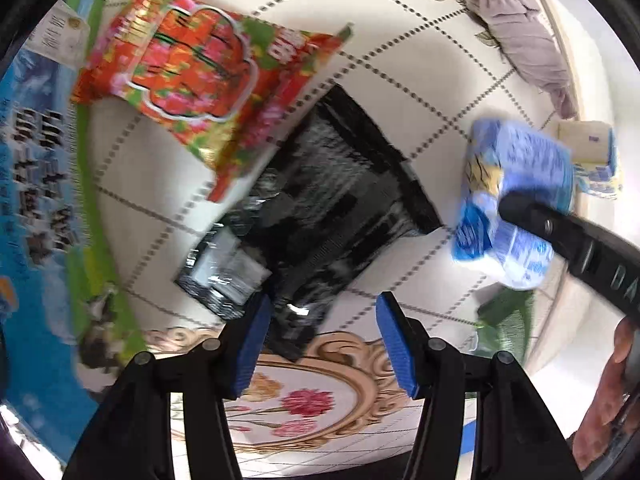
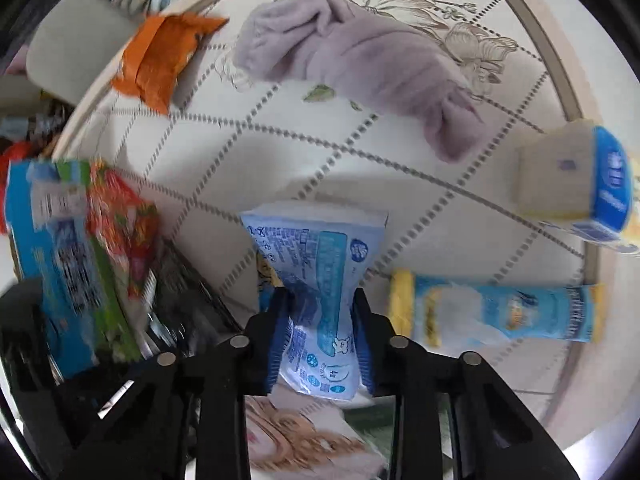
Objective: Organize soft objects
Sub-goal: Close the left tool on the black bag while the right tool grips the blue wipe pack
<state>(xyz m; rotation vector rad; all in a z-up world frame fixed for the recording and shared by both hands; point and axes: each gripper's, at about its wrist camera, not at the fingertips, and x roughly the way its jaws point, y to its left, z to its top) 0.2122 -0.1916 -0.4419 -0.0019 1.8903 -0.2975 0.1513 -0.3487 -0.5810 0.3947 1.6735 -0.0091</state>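
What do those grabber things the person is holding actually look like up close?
Each is a black plastic tool ending in two fingers. The left gripper and the right gripper both carry ribbed blue pads on the inner faces, with round silver-grey pivot pins on the black linkage arms. The right tool's black body bears pale lettering, too partial to read.

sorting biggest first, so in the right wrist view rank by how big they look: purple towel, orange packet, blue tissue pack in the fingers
1. purple towel, clearly the largest.
2. blue tissue pack, though it sits nearest the camera, which inflates it.
3. orange packet, smallest-looking, but it lies farther away, so its order against the tissue pack is unsure.
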